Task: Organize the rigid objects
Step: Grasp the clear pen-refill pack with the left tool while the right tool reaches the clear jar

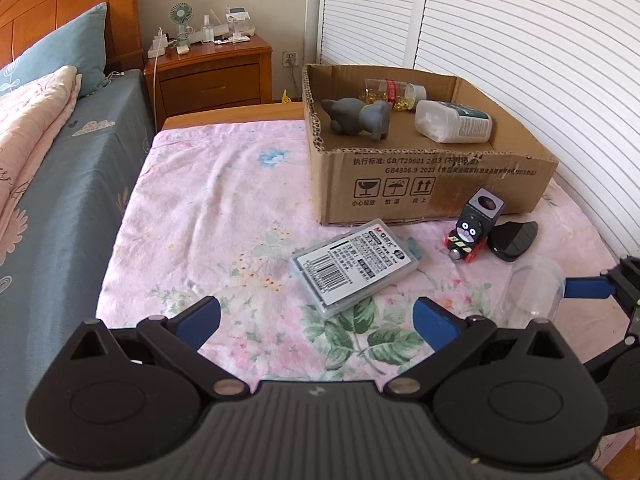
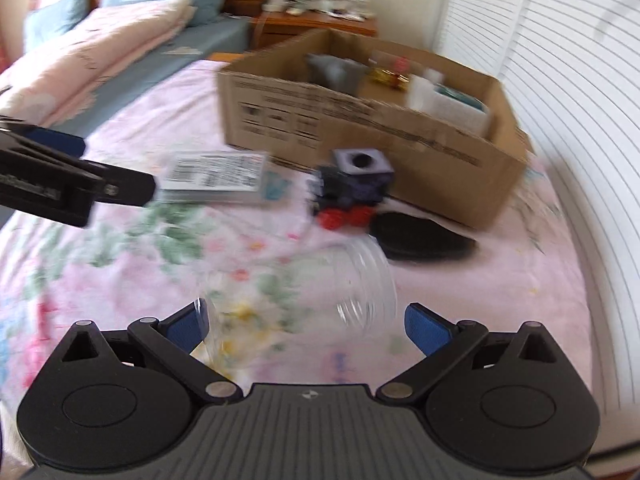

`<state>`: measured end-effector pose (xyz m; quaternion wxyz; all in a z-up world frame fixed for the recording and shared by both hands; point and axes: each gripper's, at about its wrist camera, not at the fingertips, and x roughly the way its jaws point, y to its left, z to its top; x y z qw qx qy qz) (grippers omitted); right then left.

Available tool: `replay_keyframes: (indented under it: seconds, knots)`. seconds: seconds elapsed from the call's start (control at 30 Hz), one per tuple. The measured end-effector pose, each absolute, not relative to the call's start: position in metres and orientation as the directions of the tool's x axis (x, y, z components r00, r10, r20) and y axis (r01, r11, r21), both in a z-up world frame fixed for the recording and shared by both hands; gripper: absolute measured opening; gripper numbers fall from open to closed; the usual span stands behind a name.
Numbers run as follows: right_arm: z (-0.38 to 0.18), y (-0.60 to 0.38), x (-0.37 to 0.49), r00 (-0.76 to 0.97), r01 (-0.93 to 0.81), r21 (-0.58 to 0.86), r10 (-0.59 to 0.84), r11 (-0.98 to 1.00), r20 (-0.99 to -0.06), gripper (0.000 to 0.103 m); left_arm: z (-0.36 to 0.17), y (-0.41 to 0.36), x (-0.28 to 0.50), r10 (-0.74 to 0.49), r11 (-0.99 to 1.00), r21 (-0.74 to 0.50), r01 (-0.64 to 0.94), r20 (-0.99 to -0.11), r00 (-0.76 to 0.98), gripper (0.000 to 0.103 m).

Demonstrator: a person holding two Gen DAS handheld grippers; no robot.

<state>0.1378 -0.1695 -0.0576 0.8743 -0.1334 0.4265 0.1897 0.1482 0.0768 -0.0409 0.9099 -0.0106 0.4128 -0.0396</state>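
The right tongs gape wide around the clear cup, which looks light, slick and crushable: grip mid-wall, gently. The left tongs also gape, empty.

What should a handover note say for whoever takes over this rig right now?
Left gripper: jaws open, empty, above the bedspread near the grey case.
Right gripper: jaws open around the clear cup lying on its side; not closed on it.
Done: grey toy, pill bottle and white bottle are in the cardboard box.
Left: cup, grey case, toy train and black object lie on the bedspread in front of the box.
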Motion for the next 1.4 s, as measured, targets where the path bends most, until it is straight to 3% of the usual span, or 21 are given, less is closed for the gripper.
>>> replay_keyframes:
  seconds: [0.27, 0.6, 0.97, 1.4]
  knots:
    - [-0.07, -0.187, 0.146, 0.533, -0.402, 0.005, 0.238, 0.916, -0.812, 0.103, -0.054, 0.057, 0.186, -0.089, 0.996, -0.054, 0.075, -0.768, 0.634, 0.102]
    - [-0.066, -0.183, 0.14, 0.555, -0.429, -0.031, 0.236, 0.903, -0.798, 0.103, -0.079, 0.037, 0.228, -0.039, 0.999, -0.013, 0.047, -0.786, 0.617, 0.102]
    - [-0.051, -0.188, 0.134, 0.569, -0.541, -0.087, 0.289, 0.836, -0.77, 0.103, -0.08, 0.064, 0.194, 0.028, 0.997, 0.068, 0.042, -0.788, 0.615, 0.102]
    - [-0.048, -0.183, 0.154, 0.52, -0.644, -0.062, 0.377, 0.763, -0.766, 0.103, -0.083, 0.07, 0.196, -0.012, 0.998, 0.027, 0.052, -0.779, 0.626, 0.102]
